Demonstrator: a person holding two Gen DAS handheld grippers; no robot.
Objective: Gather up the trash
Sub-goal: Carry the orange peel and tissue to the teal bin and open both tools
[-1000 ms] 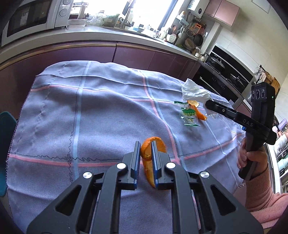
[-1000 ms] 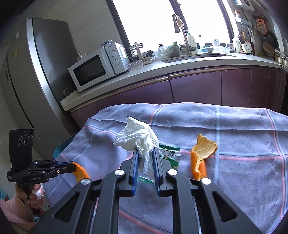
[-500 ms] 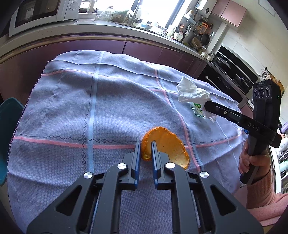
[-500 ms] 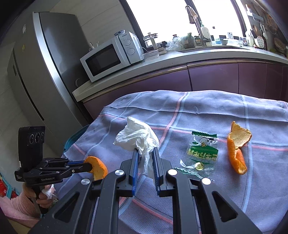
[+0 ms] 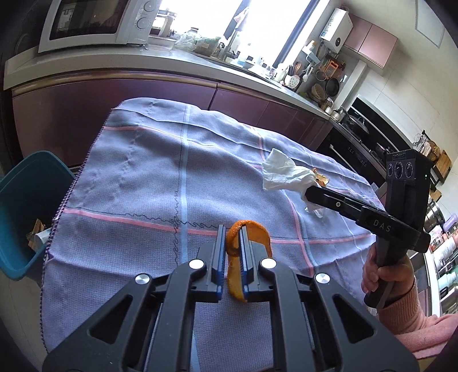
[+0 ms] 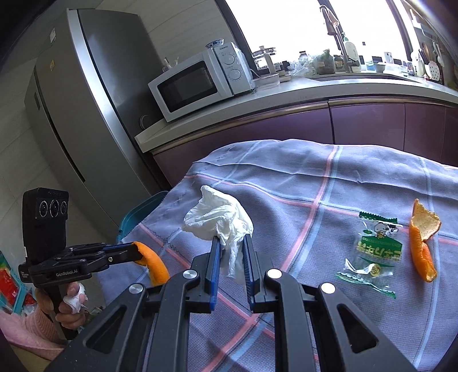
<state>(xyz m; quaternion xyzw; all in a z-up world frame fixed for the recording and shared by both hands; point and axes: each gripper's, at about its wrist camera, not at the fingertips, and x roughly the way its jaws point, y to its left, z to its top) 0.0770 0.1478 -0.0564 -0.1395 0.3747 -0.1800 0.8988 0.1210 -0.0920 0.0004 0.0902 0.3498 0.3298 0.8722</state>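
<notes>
Both loads have swung left toward the blue bin (image 5: 25, 217) since a second ago: left claw (image 5: 232, 243) pinching the orange peel (image 5: 252, 233), right claw (image 6: 231, 251) pinching the tissue (image 6: 217, 220), wrapper (image 6: 376, 249) and second peel (image 6: 420, 243) left on desk (image 5: 128, 177)

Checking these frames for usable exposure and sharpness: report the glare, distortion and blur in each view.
Left wrist view: the window is blown out white, the counter edge bows under fisheye, and the orange peel in the left tongs stays sharp. Right wrist view: the window is overexposed too, the fridge leans and curves, dark corners vignette, and the tissue is crisp.
</notes>
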